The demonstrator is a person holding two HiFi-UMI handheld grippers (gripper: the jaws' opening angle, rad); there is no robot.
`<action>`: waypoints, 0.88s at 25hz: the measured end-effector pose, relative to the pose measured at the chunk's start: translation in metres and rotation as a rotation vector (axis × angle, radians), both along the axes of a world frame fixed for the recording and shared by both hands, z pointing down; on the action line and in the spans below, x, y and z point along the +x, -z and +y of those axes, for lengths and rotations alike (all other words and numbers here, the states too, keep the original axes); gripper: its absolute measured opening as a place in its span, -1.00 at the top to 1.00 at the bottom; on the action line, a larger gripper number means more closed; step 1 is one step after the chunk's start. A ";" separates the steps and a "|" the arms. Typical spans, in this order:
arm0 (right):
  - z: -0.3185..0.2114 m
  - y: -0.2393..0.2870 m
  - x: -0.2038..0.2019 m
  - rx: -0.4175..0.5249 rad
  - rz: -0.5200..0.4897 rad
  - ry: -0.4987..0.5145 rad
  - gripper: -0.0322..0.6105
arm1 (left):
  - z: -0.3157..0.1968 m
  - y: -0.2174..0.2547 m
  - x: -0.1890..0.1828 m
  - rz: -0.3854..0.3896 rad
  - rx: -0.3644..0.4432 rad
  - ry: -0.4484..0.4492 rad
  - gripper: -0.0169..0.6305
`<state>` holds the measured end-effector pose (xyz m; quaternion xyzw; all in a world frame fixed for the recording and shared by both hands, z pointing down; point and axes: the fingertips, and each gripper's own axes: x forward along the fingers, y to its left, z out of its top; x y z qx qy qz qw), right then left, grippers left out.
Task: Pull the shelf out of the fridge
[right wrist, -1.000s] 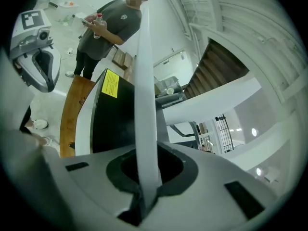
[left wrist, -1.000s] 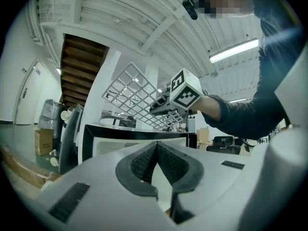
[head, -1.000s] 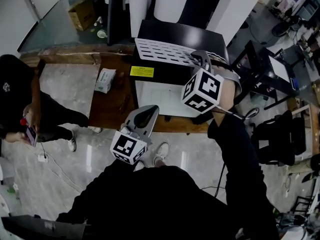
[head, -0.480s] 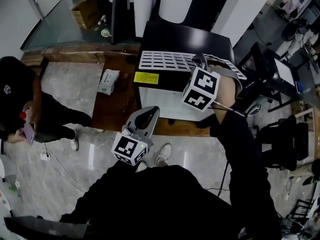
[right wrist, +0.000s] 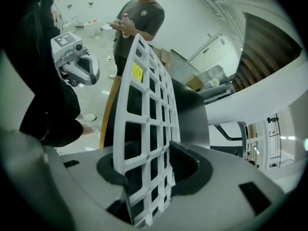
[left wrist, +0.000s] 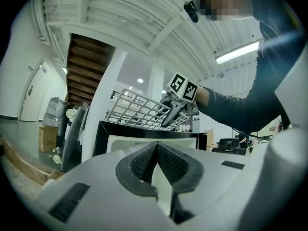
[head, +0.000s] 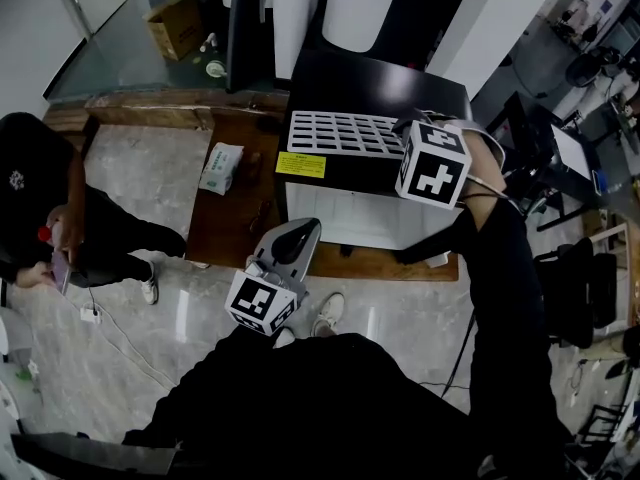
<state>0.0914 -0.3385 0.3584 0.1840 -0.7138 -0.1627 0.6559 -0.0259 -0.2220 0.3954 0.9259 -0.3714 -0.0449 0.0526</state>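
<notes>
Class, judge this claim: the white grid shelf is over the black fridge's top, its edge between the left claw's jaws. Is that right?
Wrong claw. The shelf is over the fridge, but its edge stands between the jaws of the right claw, which have just been opening; the right gripper view shows it. The left claw is shut on nothing.

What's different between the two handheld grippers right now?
On the left gripper the fingers are shut and empty; on the right gripper they have just been opening, with the white shelf between them. The left gripper hangs low, short of the fridge; the right gripper is up at its top. Both carry marker cubes.
</notes>
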 end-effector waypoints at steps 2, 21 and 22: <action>0.005 -0.001 0.000 -0.055 -0.004 0.014 0.20 | -0.001 0.001 -0.002 0.008 0.002 -0.001 0.93; 0.044 -0.026 -0.002 -0.403 -0.079 0.113 -0.26 | -0.010 -0.002 -0.002 0.020 -0.034 -0.042 0.93; 0.045 -0.027 -0.001 -0.395 -0.082 0.117 -0.26 | -0.009 -0.003 -0.001 0.019 -0.036 -0.042 0.93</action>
